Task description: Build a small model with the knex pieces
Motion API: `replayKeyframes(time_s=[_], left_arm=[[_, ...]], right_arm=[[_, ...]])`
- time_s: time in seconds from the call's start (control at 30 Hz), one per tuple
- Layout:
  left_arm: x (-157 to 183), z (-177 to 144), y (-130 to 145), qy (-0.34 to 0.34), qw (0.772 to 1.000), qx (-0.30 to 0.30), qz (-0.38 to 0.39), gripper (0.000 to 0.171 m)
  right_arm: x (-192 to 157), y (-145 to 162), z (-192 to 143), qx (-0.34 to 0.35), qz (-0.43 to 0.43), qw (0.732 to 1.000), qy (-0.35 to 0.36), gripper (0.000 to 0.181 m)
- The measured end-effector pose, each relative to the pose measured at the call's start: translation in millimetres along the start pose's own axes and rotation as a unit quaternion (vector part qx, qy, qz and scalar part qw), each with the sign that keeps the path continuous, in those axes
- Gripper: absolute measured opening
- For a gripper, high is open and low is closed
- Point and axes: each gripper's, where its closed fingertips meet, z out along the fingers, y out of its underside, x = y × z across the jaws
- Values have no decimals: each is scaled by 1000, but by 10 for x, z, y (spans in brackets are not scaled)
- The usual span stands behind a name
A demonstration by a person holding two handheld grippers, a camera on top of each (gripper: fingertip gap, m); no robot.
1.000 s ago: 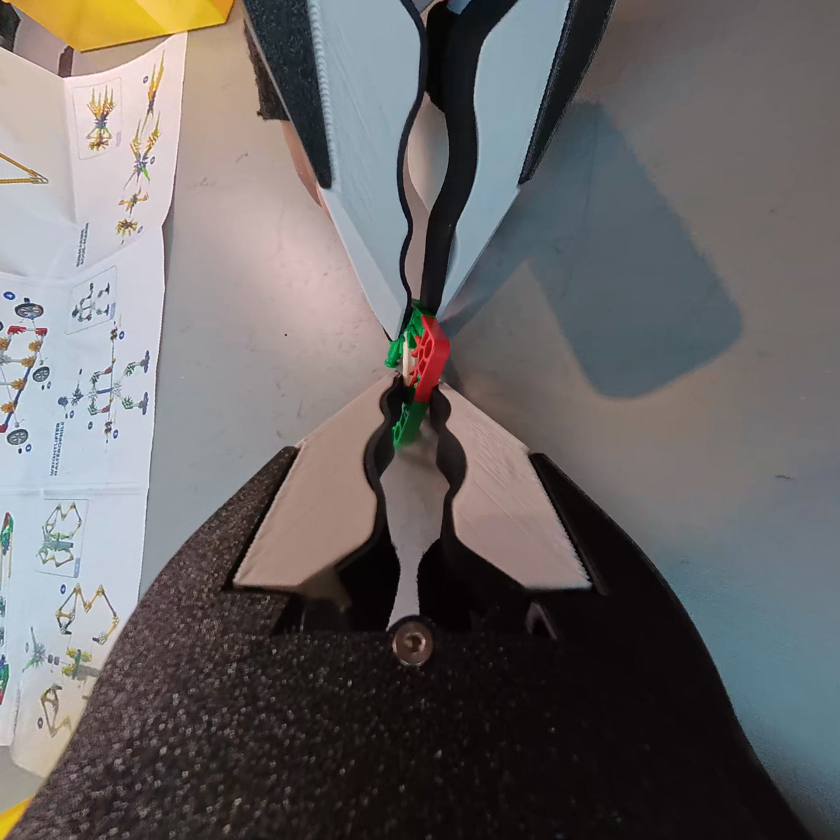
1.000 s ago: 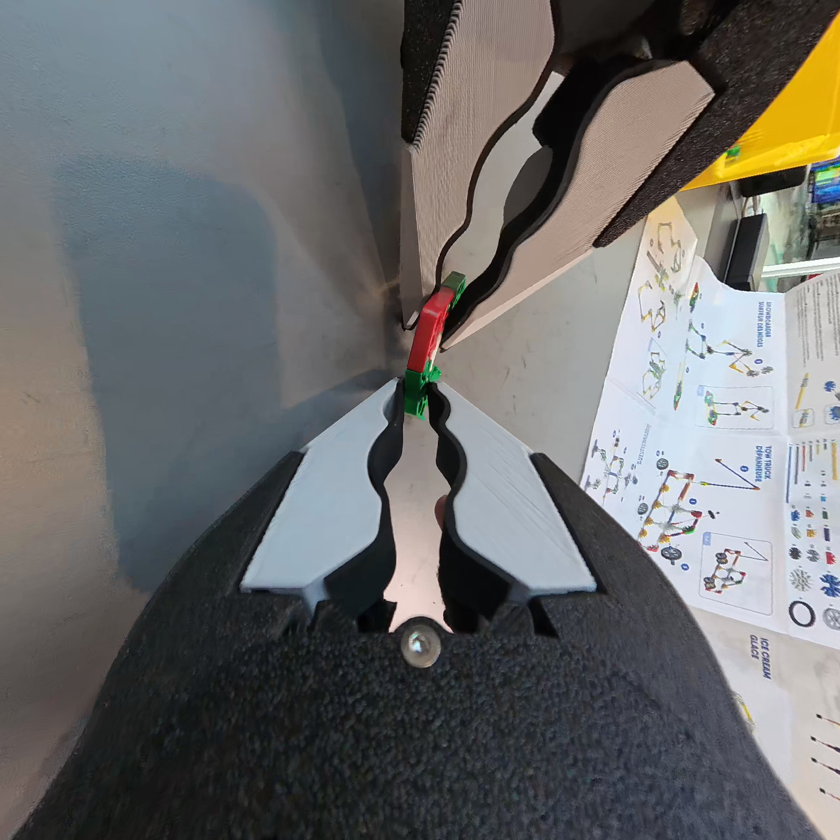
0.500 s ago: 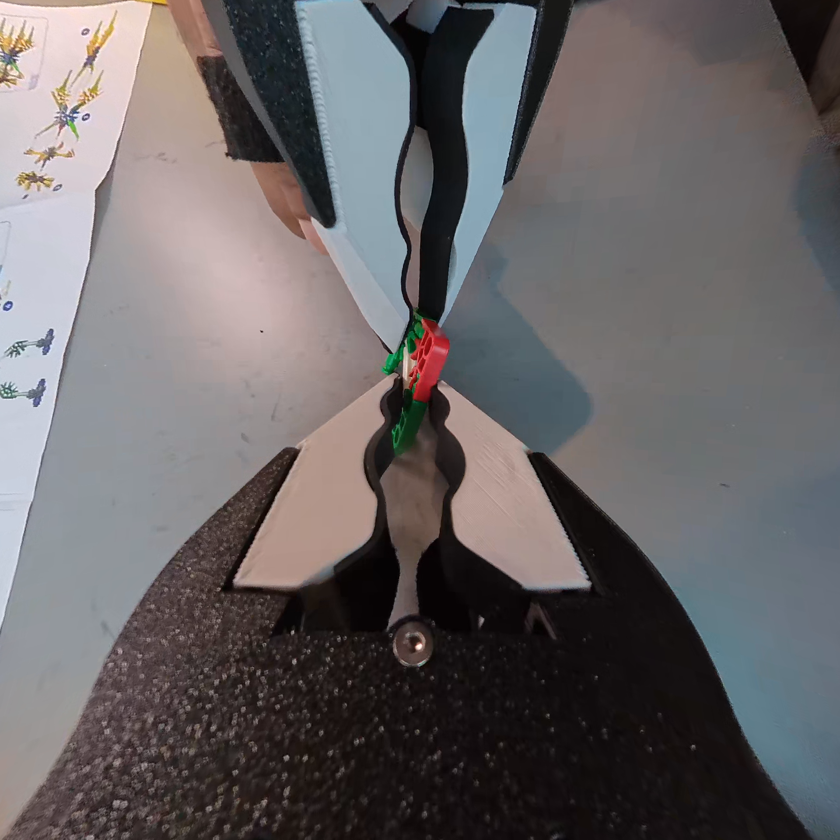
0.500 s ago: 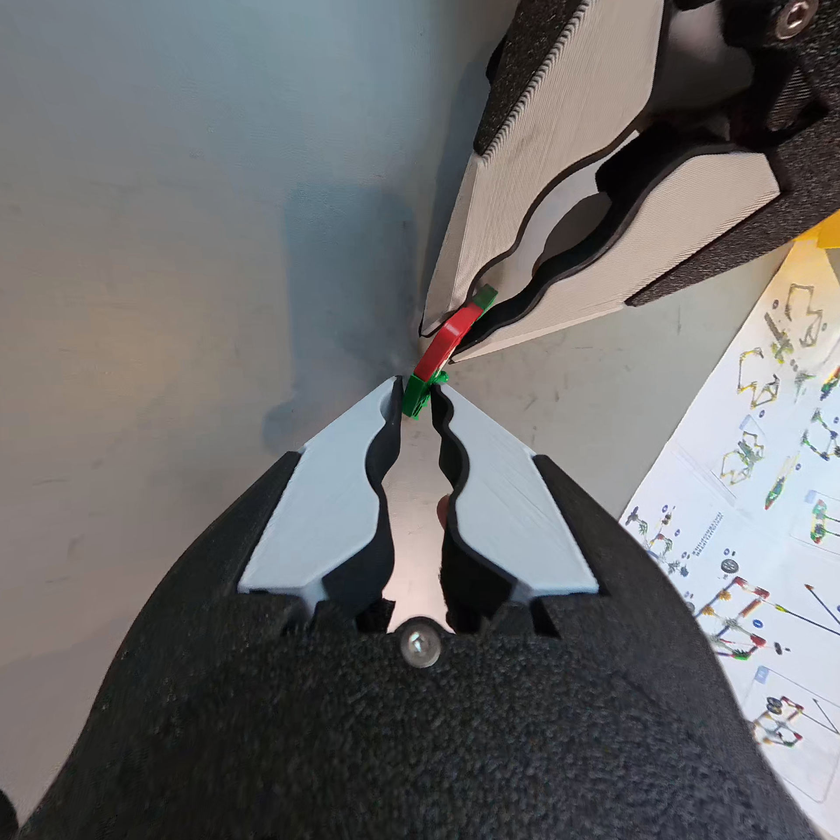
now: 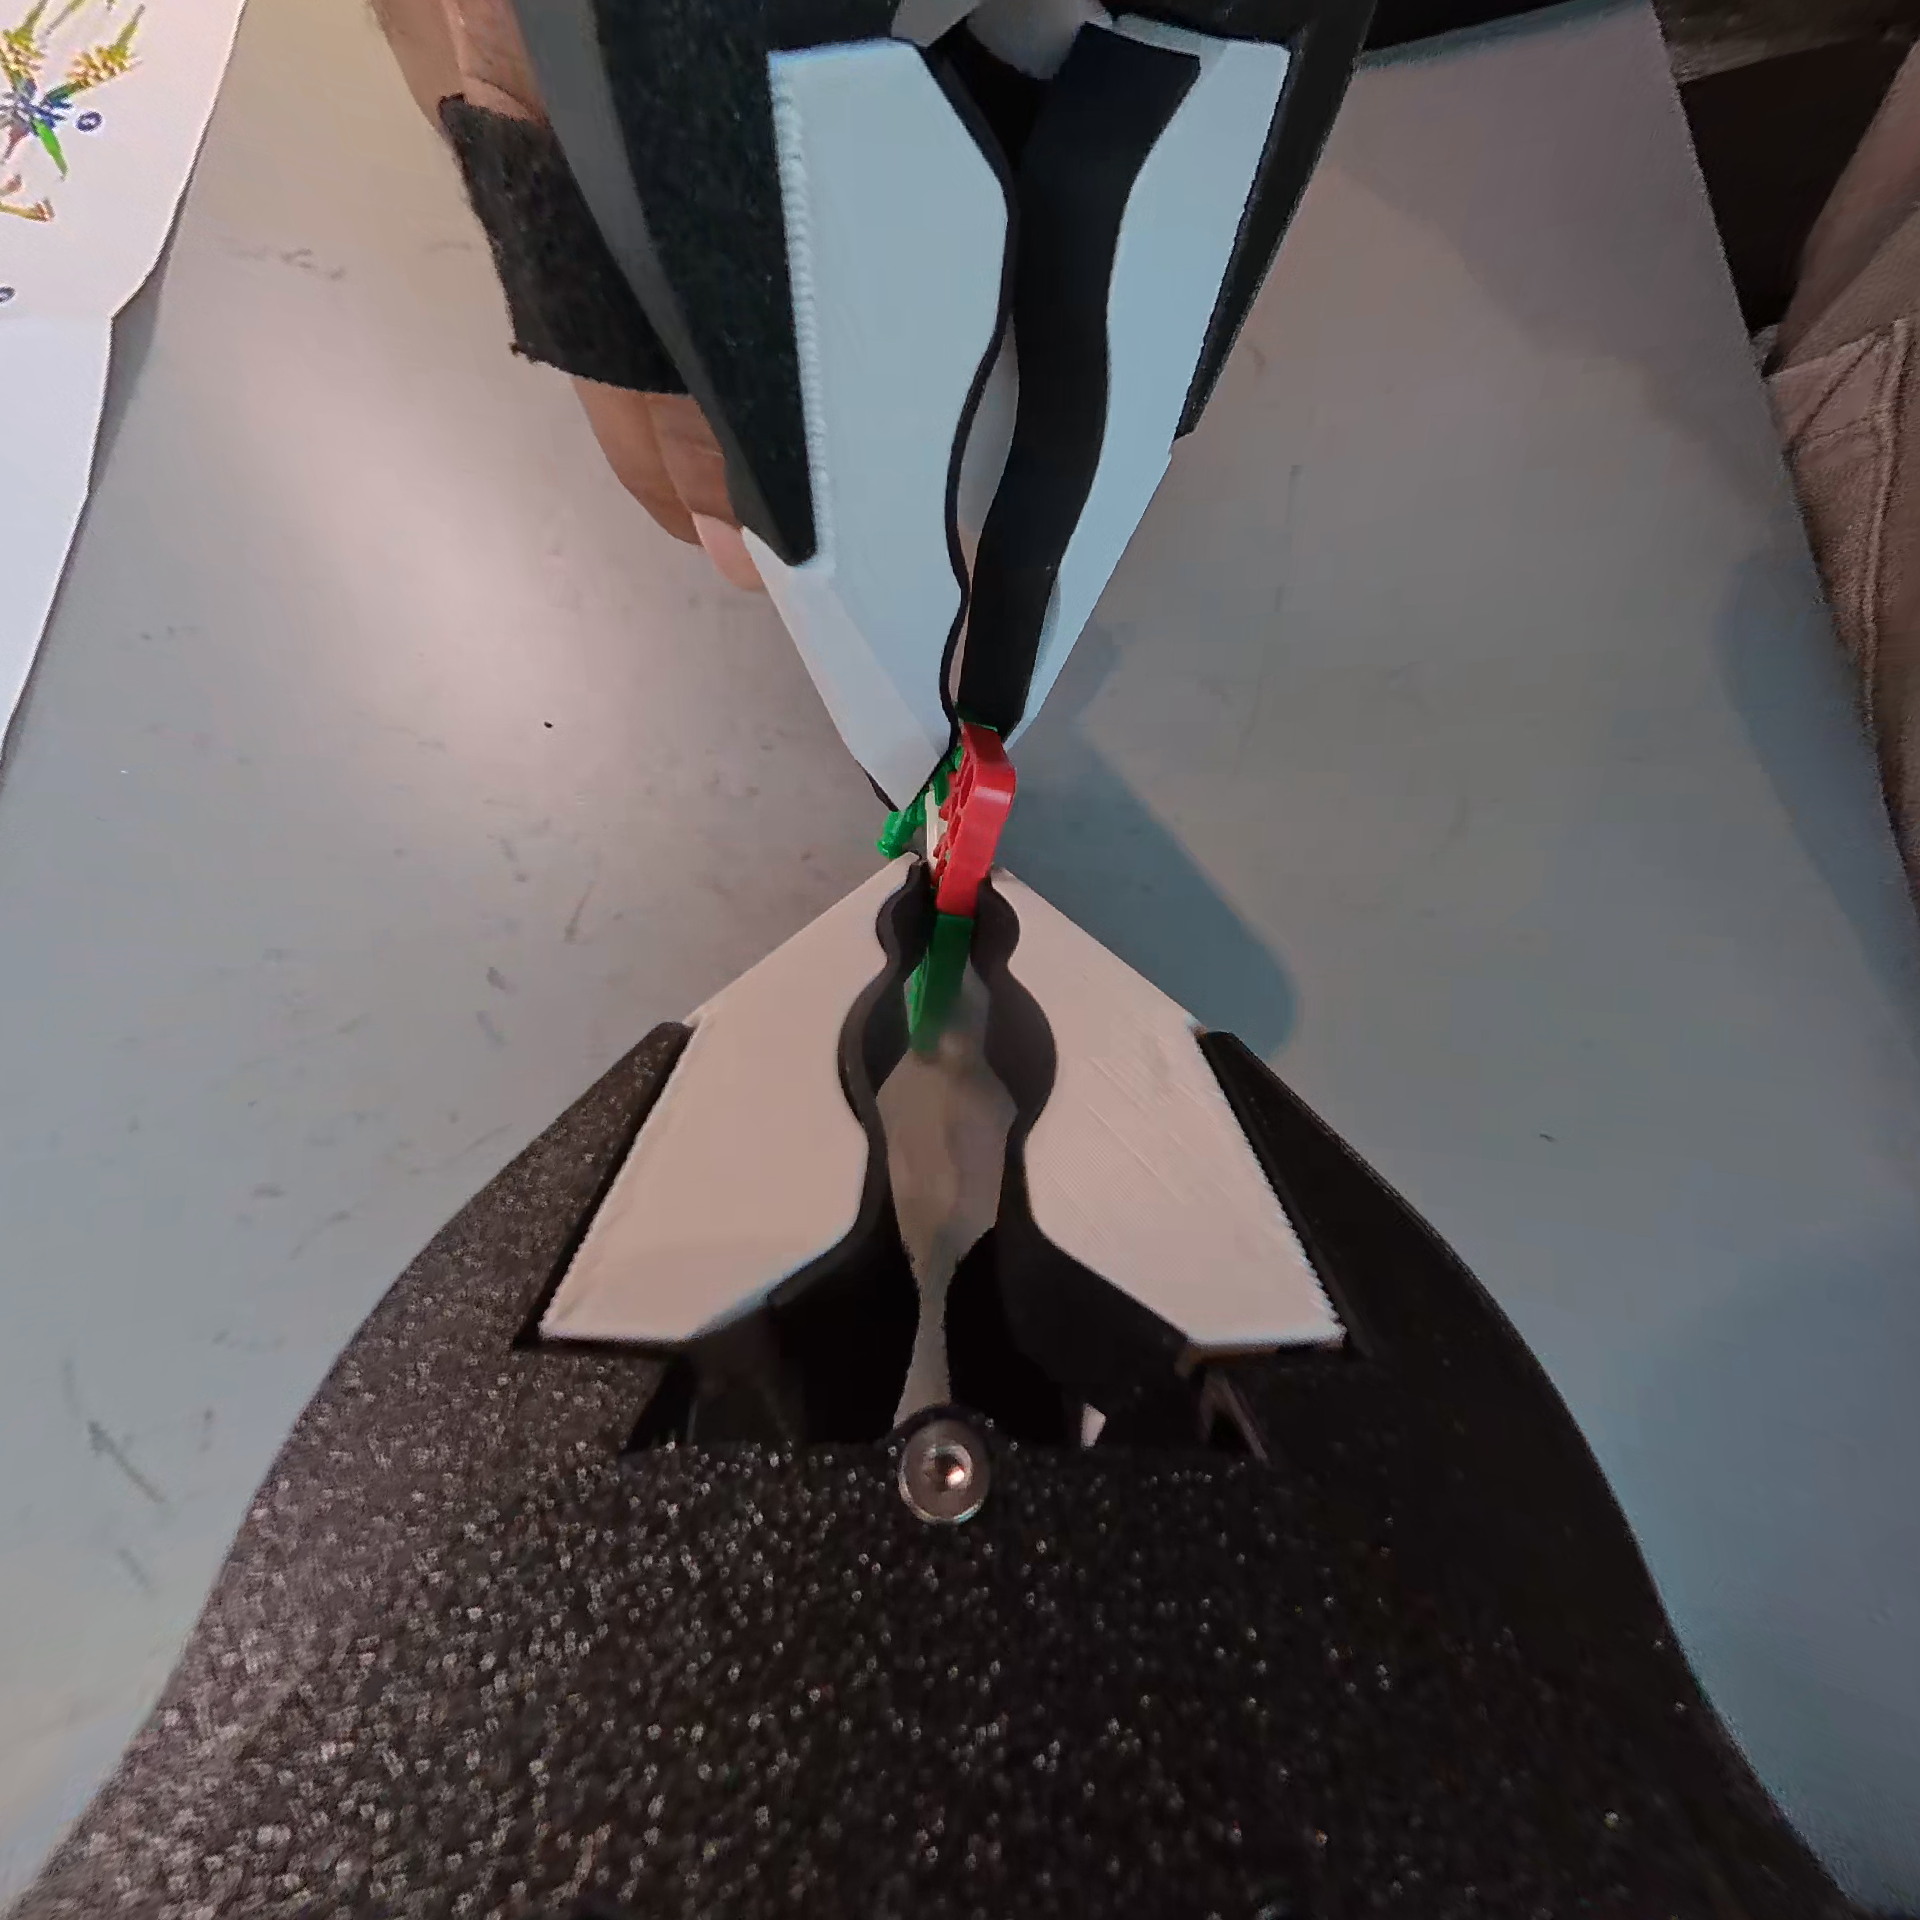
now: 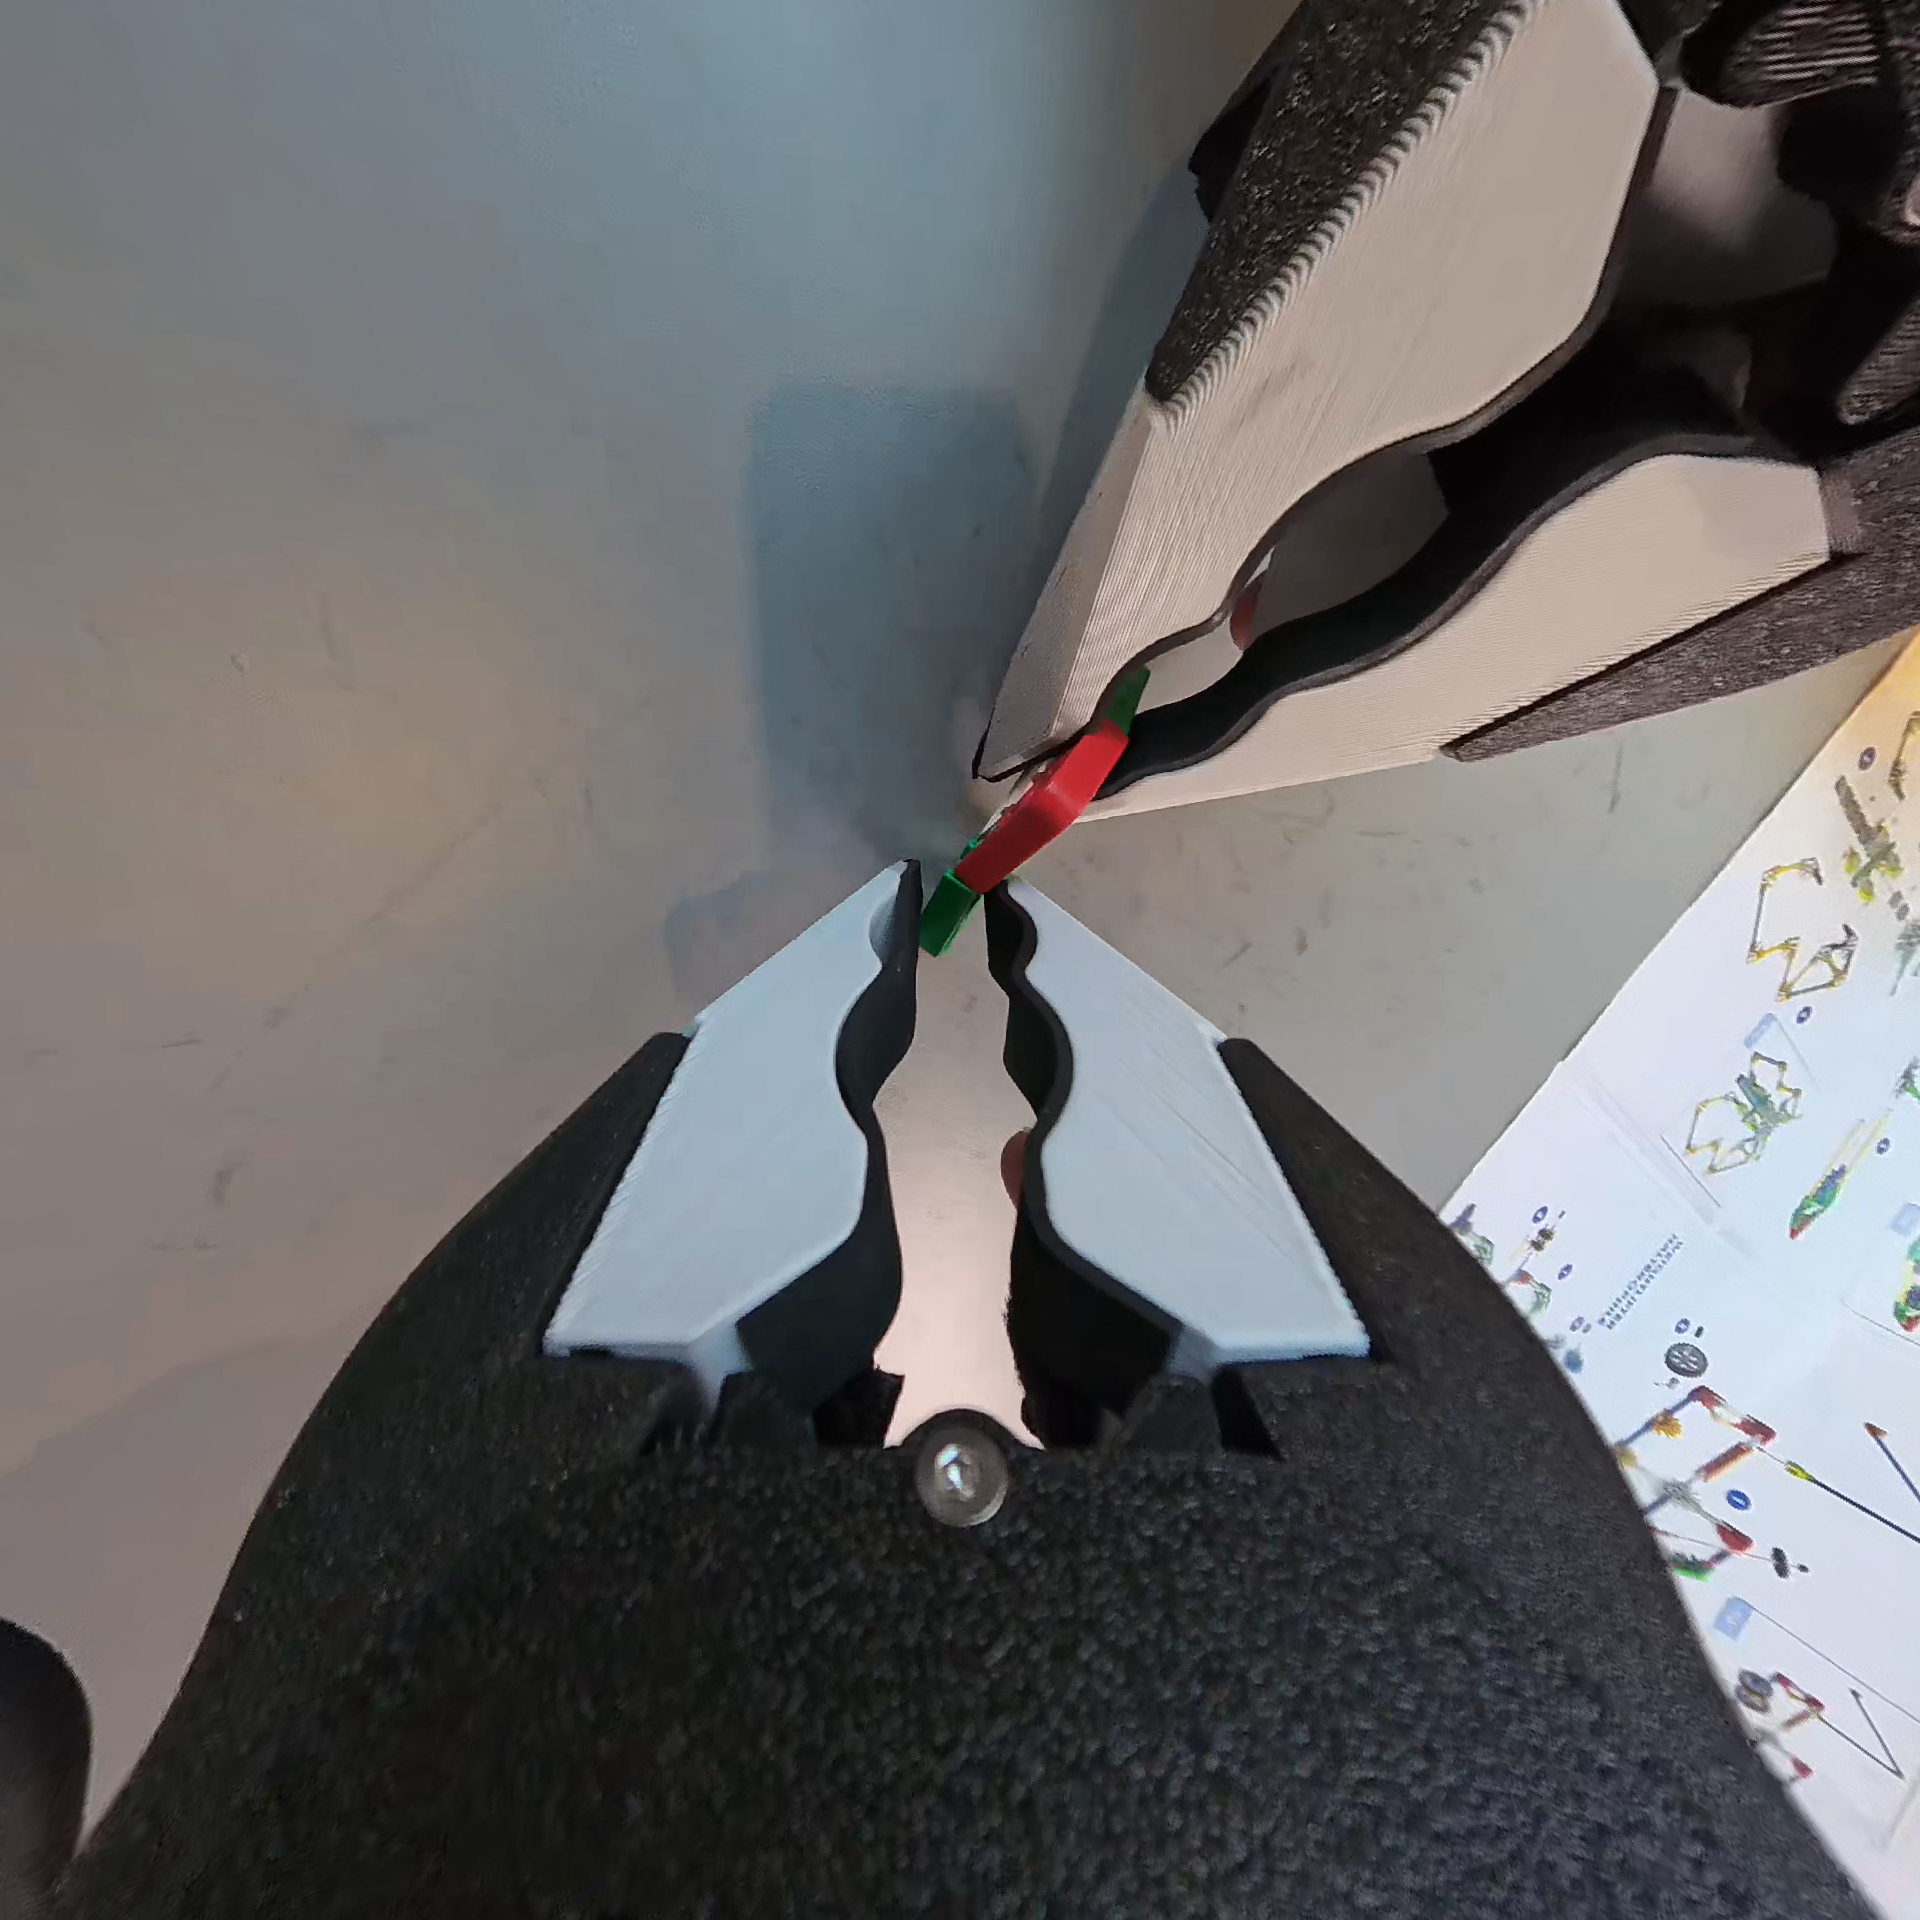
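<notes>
Left wrist view: my left gripper (image 5: 951, 883) has its fingers pinched together on a small assembly of plastic construction pieces, a red connector (image 5: 971, 805) with green connectors (image 5: 940, 971) clipped to it. One green part runs back between my finger pads; the red part sticks out past the tips. My right gripper (image 5: 961, 727) comes in from the top of this view, tip to tip with the left, and is closed on the far end of the same assembly. Part of a hand (image 5: 665, 457) shows behind it.

Right wrist view: right gripper (image 6: 951, 883) fingers nearly together, clamped on a green connector (image 6: 948, 914) at the very tips. The red connector (image 6: 1044, 816) bridges across to the left gripper (image 6: 1049, 753), upper right, which grips its other end. Assembly is held above the grey table (image 6: 416, 623), clear of it. A printed instruction sheet (image 6: 1714, 1195) lies flat on the table at the right.
</notes>
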Motion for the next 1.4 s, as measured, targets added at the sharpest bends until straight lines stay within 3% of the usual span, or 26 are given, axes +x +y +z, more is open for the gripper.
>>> replayKeyframes(time_s=[0.33,0.67,0.87,0.97,1.07,1.17,1.3,1.4], left_arm=[[-32,-15,-40,73,989,-4,-127,5],[-29,-22,-41,143,972,21,-185,5],[-48,-30,-41,120,976,32,-177,4],[-104,-66,-65,108,972,56,-200,4],[-202,-222,-158,128,946,127,-270,4],[-341,-468,-333,143,913,223,-311,4],[-471,-722,-544,165,866,325,-343,4],[-533,-803,-652,155,845,376,-348,5]], right_arm=[[25,36,-15,38,124,990,-58,8],[23,4,16,53,234,965,-104,6],[51,15,39,45,277,955,-92,8],[136,11,23,93,325,938,-79,11],[286,-2,-68,176,383,906,-36,17],[469,-38,-240,279,432,857,21,14],[690,-93,-580,425,487,760,70,10],[816,-89,-787,508,523,680,75,11]])
